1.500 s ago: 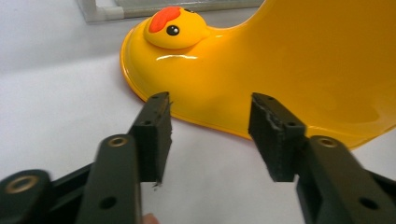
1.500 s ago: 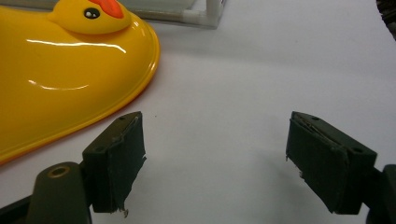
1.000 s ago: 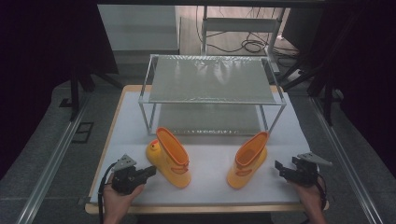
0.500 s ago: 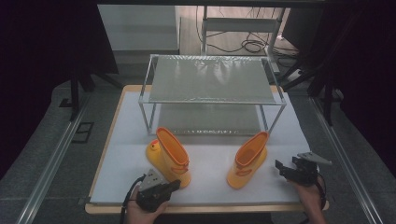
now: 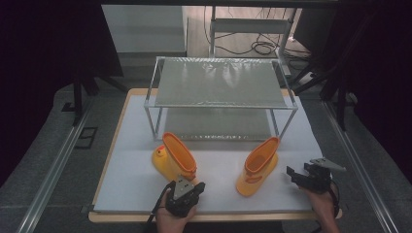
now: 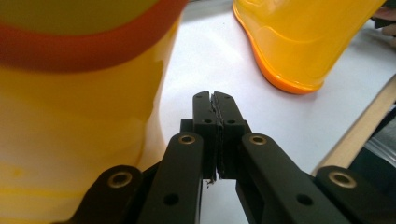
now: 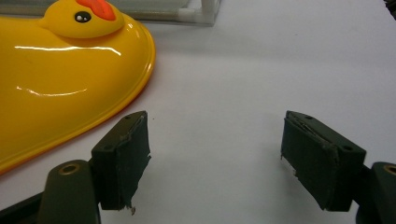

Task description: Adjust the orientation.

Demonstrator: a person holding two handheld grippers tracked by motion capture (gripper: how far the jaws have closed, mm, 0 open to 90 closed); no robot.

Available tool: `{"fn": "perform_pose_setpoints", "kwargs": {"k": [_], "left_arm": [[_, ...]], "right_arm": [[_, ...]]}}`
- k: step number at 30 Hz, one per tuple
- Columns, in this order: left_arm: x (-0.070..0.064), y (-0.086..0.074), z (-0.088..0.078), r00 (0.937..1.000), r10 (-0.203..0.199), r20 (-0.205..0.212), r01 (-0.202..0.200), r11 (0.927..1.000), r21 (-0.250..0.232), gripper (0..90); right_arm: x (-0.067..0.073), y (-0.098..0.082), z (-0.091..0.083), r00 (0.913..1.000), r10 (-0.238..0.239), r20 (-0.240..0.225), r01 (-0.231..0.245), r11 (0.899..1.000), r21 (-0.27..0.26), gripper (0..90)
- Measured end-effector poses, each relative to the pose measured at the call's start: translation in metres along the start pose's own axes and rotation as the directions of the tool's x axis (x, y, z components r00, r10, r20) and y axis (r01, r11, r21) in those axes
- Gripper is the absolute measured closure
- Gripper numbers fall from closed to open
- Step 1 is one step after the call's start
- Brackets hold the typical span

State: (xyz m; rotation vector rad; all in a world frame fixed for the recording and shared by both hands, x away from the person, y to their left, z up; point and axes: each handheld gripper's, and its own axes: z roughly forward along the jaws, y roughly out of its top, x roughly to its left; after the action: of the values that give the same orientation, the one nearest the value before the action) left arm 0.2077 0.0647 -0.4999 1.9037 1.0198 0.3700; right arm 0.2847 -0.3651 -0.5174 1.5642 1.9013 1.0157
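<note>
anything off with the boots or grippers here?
Pad edges on the right gripper look frayed, with bits hanging off. Both yellow boots stand upright on the white mat, apart; nothing spilled.

On a white mat (image 5: 136,170), 2 yellow rubber boots are seen in front of a metal shelf rack (image 5: 221,90). The left gripper (image 5: 187,190) is held just behind the left boot (image 5: 175,158). The right gripper (image 5: 303,175) is held apart from the right boot (image 5: 257,165), jaws spread.
</note>
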Motion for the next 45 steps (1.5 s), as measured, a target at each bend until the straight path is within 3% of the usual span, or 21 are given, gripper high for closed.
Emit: {"fn": "perform_pose_setpoints", "kwargs": {"k": [7,12,16,25,28,31,36,39,40,45], "left_arm": [[0.005,-0.001,-0.001,0.9989,0.0,-0.048,-0.001,0.9998,-0.021,89.0],[0.006,-0.003,-0.004,0.9981,0.009,-0.061,-0.01,0.9997,-0.021,90.0],[0.013,-0.008,-0.015,0.9979,-0.008,-0.064,0.006,0.9997,-0.024,90.0],[0.04,-0.028,-0.053,0.9944,-0.057,-0.089,0.054,0.998,-0.034,90.0],[0.059,-0.036,-0.07,0.9915,-0.085,-0.099,0.082,0.996,-0.037,90.0],[0.074,-0.038,-0.08,0.9878,-0.116,-0.103,0.113,0.9928,-0.039,90.0],[0.092,-0.039,-0.09,0.9834,-0.132,-0.125,0.129,0.9912,-0.031,89.6],[0.103,-0.041,-0.094,0.9734,-0.182,-0.139,0.176,0.9829,-0.054,88.3],[0.105,-0.043,-0.095,0.9735,-0.189,-0.129,0.183,0.9814,-0.059,88.3],[0.095,-0.043,-0.092,0.9802,-0.155,-0.123,0.151,0.9877,-0.041,85.6]], "right_arm": [[0.0,0.0,0.0,1.0,0.002,0.002,-0.002,1.0,0.002,23.2],[0.0,0.0,0.0,1.0,0.005,0.005,-0.005,1.0,0.0,23.2],[-0.001,0.0,0.0,1.0,0.01,0.001,-0.01,1.0,-0.001,23.2],[-0.001,0.0,0.0,1.0,0.008,0.003,-0.008,1.0,0.004,23.2],[-0.001,0.0,0.0,0.9999,0.011,0.002,-0.011,1.0,0.006,23.2],[-0.001,0.0,0.0,0.9999,0.011,0.004,-0.012,1.0,0.006,23.2],[-0.002,0.0,0.001,0.9999,0.016,0.005,-0.016,1.0,0.007,23.3],[-0.002,0.0,0.0,0.9999,0.016,0.004,-0.016,1.0,0.005,23.3],[-0.002,0.0,0.0,0.9999,0.016,0.004,-0.016,1.0,0.006,23.3],[-0.002,0.0,0.001,0.9999,0.016,0.003,-0.016,1.0,0.01,23.3]]}}
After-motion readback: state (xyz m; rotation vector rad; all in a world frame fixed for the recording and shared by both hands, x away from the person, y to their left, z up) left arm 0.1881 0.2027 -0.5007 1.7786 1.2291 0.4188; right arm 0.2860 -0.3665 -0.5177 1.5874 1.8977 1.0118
